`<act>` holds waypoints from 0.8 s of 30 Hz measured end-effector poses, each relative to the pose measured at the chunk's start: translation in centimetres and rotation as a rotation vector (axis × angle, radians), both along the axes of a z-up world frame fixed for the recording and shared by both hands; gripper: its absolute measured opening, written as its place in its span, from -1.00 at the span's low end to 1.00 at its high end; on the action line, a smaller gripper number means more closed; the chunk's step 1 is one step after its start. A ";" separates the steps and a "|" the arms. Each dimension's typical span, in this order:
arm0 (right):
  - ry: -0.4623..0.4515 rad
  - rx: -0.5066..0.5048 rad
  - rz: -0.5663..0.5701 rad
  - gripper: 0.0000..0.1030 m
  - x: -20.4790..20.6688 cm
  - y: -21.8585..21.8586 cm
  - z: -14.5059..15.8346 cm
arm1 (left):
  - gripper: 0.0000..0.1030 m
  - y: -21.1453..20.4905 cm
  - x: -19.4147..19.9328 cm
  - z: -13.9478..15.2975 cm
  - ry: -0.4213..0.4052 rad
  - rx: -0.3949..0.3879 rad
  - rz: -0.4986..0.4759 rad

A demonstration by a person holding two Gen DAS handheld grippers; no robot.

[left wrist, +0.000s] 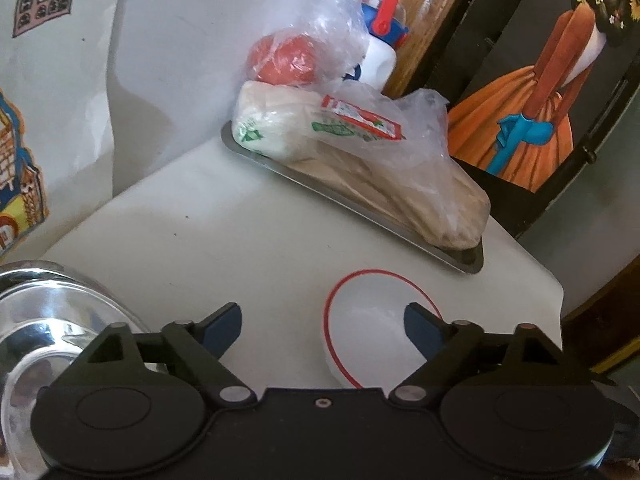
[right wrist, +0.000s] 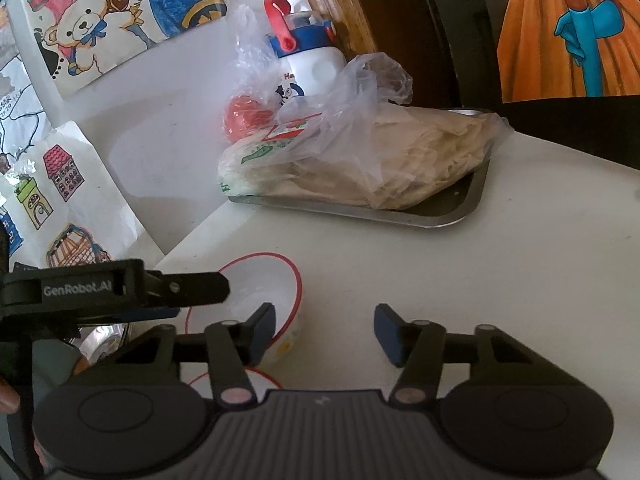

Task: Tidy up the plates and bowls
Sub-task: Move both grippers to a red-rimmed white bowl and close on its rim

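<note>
A white bowl [left wrist: 372, 332] with a thin red rim stands on the white table [left wrist: 240, 232]. My left gripper [left wrist: 324, 328] is open. Its right finger hangs over the bowl's inside and its left finger is outside the rim. In the right wrist view the same bowl [right wrist: 248, 292] lies at lower left, with the left gripper [right wrist: 202, 300] reaching over it from the left. My right gripper [right wrist: 326, 330] is open too. Its left finger sits at the bowl's near wall and its right finger stands over bare table. A second red rim [right wrist: 260, 376] peeks out beneath. A shiny steel bowl [left wrist: 44, 328] stands to the left.
A steel tray [left wrist: 468, 260] at the back holds bagged flatbread [left wrist: 360, 152]. A bagged tomato [left wrist: 288, 60] and a white bottle [left wrist: 380, 52] with a blue and red lid stand behind it. The wall [left wrist: 160, 60] bears drawings. The table's edge [left wrist: 556, 288] is at right.
</note>
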State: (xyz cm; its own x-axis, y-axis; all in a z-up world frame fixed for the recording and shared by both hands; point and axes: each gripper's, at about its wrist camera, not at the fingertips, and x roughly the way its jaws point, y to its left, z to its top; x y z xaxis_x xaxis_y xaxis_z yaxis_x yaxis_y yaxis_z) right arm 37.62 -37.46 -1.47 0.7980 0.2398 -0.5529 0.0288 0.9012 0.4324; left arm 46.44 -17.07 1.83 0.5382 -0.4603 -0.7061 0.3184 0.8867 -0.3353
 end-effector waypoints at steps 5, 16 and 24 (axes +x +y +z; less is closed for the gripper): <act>-0.006 0.011 0.015 -0.18 0.0 0.3 0.0 | 0.44 -0.2 0.0 -0.3 0.020 -0.008 -0.015; -0.015 0.035 0.027 -0.47 0.0 0.5 0.1 | -0.16 0.6 0.2 -0.2 0.019 -0.002 0.014; -0.018 0.032 0.028 -0.50 -0.1 0.5 0.1 | -0.20 -0.3 -0.7 0.3 -0.037 0.043 -0.035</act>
State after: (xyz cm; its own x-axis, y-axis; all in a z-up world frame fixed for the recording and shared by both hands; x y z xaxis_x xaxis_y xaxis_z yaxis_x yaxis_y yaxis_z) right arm 37.53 -36.92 -1.40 0.8004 0.2793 -0.5305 -0.0039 0.8872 0.4613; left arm 45.70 -17.36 2.16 0.5488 -0.4488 -0.7053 0.3608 0.8882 -0.2845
